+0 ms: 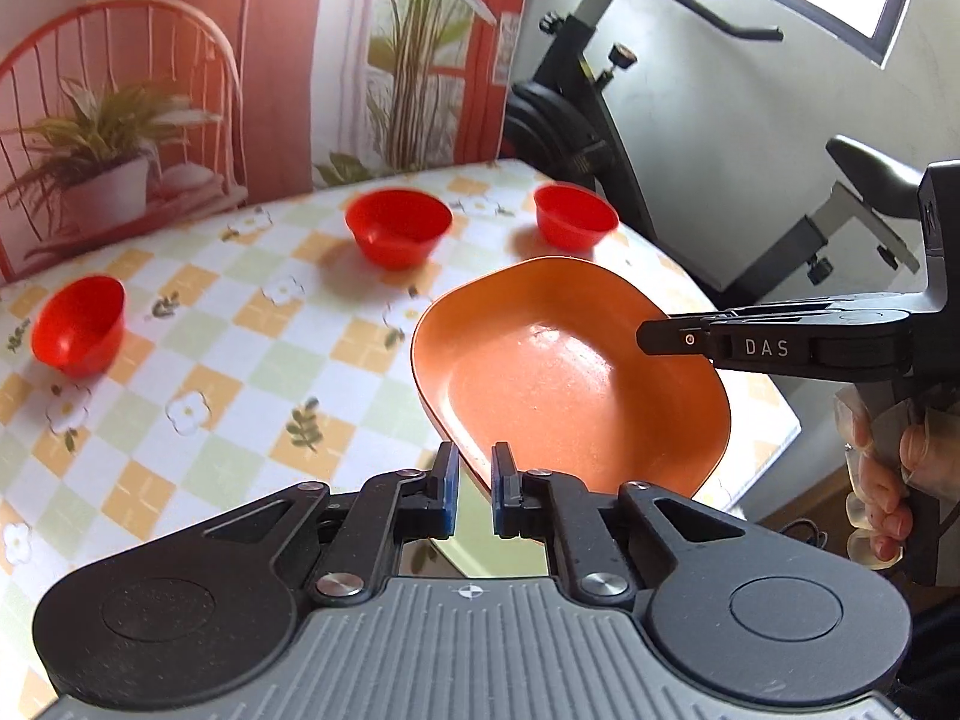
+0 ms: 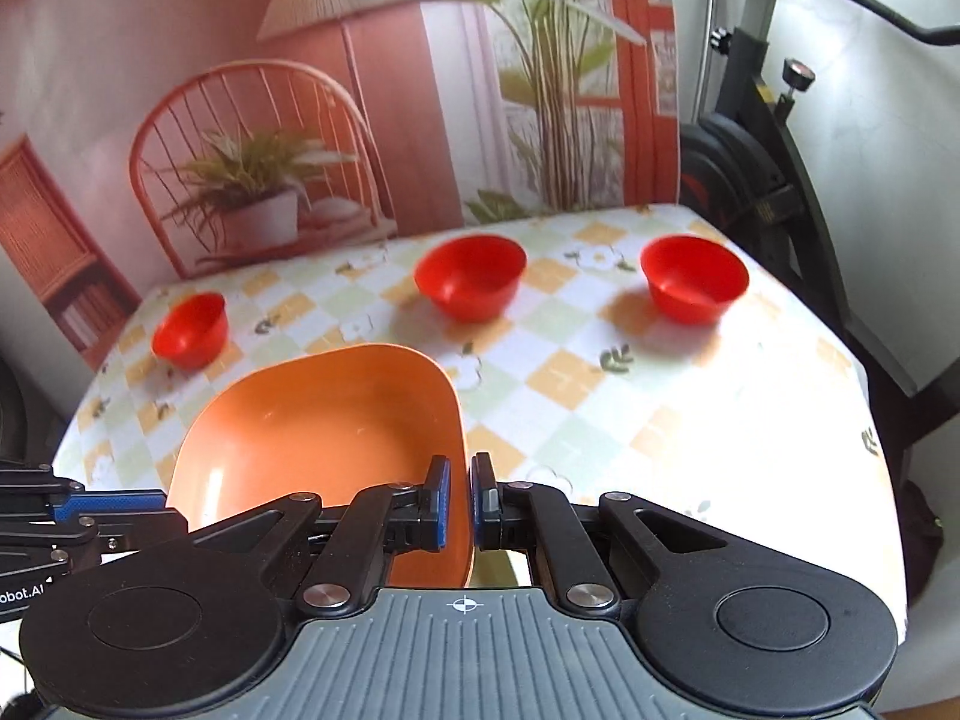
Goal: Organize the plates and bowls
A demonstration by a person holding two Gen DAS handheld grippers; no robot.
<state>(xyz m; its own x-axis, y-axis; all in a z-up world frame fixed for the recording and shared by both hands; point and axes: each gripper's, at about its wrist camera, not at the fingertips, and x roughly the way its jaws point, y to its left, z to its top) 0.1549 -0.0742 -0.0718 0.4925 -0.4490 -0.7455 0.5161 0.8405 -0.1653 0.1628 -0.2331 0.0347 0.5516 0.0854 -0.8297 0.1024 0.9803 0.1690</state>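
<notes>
Orange and shiny, the plate [image 2: 324, 438] hangs in the air over the near side of the checked table [image 2: 660, 408], well in front of the three red bowls [image 2: 471, 285] at the far side. The right gripper [image 2: 459, 495] has its jaws pinched shut on the plate's right rim, and the left gripper [image 1: 474, 489] sits at the plate's near edge — its blue pads look nearly shut around that rim, though I cannot tell if they squeeze it. The plate's long side runs from the left gripper toward the bowls, and the middle bowl lies straight ahead of it — so any next move probably goes forward.
</notes>
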